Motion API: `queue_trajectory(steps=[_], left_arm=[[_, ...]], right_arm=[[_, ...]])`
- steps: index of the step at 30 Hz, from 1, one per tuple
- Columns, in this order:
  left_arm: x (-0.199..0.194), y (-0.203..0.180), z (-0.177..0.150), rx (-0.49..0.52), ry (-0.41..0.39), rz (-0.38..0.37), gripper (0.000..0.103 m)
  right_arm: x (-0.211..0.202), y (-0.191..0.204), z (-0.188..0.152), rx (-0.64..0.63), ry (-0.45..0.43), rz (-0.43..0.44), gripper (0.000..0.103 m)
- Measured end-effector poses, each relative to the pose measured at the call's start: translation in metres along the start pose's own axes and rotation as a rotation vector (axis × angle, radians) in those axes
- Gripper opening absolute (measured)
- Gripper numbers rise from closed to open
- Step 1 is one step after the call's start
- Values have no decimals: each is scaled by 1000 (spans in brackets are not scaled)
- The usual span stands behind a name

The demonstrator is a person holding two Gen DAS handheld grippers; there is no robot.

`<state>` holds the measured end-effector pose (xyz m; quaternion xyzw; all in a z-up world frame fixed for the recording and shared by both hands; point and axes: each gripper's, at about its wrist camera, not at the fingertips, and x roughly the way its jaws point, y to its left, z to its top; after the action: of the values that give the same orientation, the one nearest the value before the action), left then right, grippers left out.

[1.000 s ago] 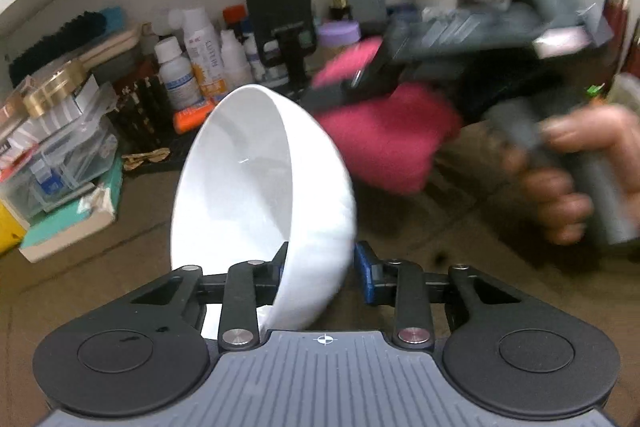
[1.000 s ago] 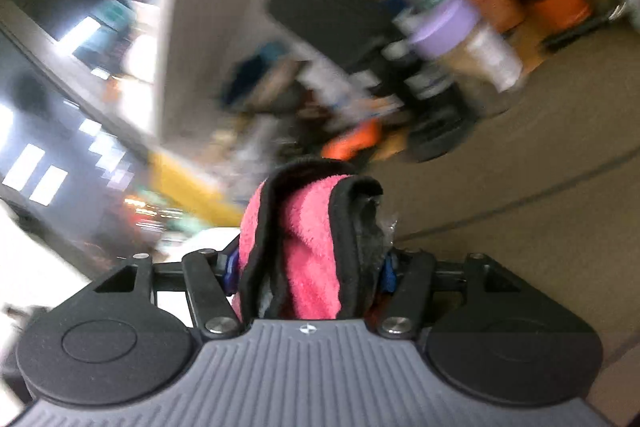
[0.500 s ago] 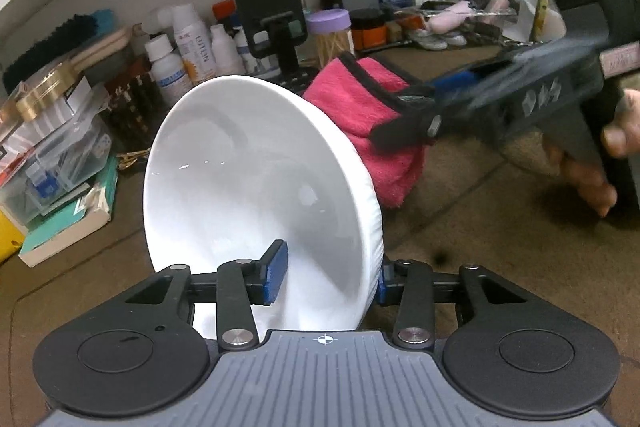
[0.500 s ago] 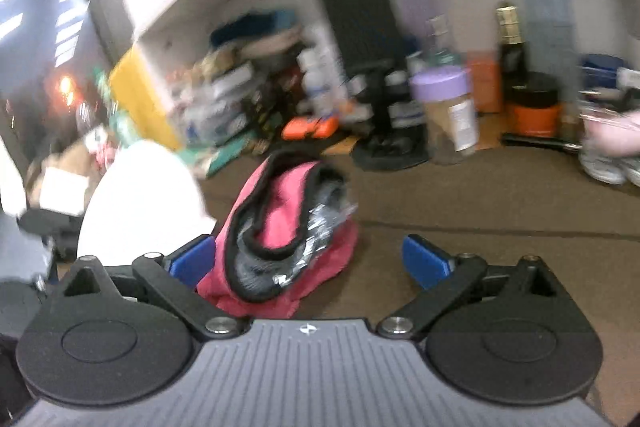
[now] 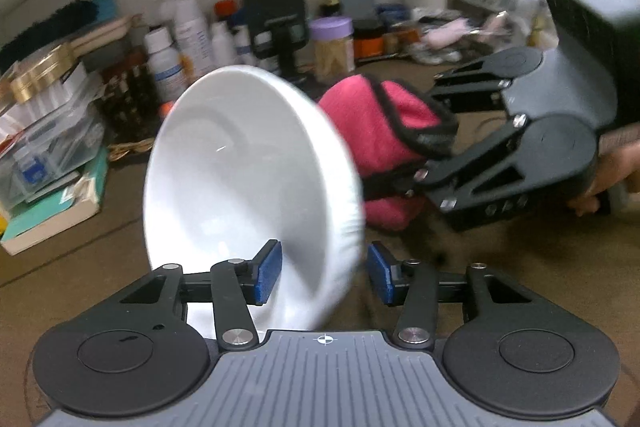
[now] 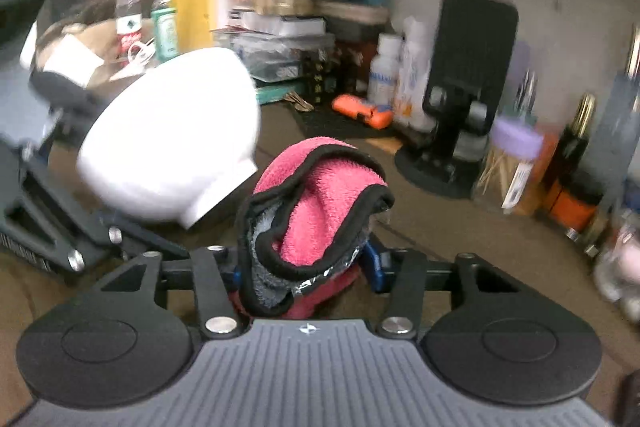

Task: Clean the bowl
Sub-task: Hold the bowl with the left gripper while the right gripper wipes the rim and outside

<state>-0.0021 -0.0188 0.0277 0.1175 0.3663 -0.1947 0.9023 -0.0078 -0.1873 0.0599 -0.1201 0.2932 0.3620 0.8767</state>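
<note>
bowl: glossy white ceramic round bowl, tipped on its side, opening toward the left wrist camera, foot ring toward the right gripper; seems lifted off the brown table, contact with it not visible
left gripper: blue pads straddle the bowl's rim wall, one inside, one outside; outer pad shows a gap, so clamped or loose, cannot tell
right gripper: closed on a folded pink terry cloth with black edging
cloth position: just beside the bowl's outer wall, contact unclear
handling, bowl: likely rigid, slick glaze, breakable, some weight; rim pinch can slip or pivot, best held deep on the wall
handling, cloth: soft, light, compresses; grip mid-fold
blur: both views smeared
</note>
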Motion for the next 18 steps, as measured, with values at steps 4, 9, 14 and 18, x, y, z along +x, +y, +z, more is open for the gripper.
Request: queue_trajectory(steps=[4, 9, 14, 18], left_arm=[[12, -16, -1, 106, 2, 124, 47], [26, -12, -2, 263, -32, 260, 37], [25, 12, 1, 219, -25, 230, 25], [14, 18, 7, 148, 1, 144, 24]], right_arm=[[-10, -9, 1, 50, -58, 16, 48], [-23, -20, 3, 112, -130, 36, 49], [-36, -32, 5, 174, -203, 56, 50], [-32, -23, 29, 87, -223, 60, 50]])
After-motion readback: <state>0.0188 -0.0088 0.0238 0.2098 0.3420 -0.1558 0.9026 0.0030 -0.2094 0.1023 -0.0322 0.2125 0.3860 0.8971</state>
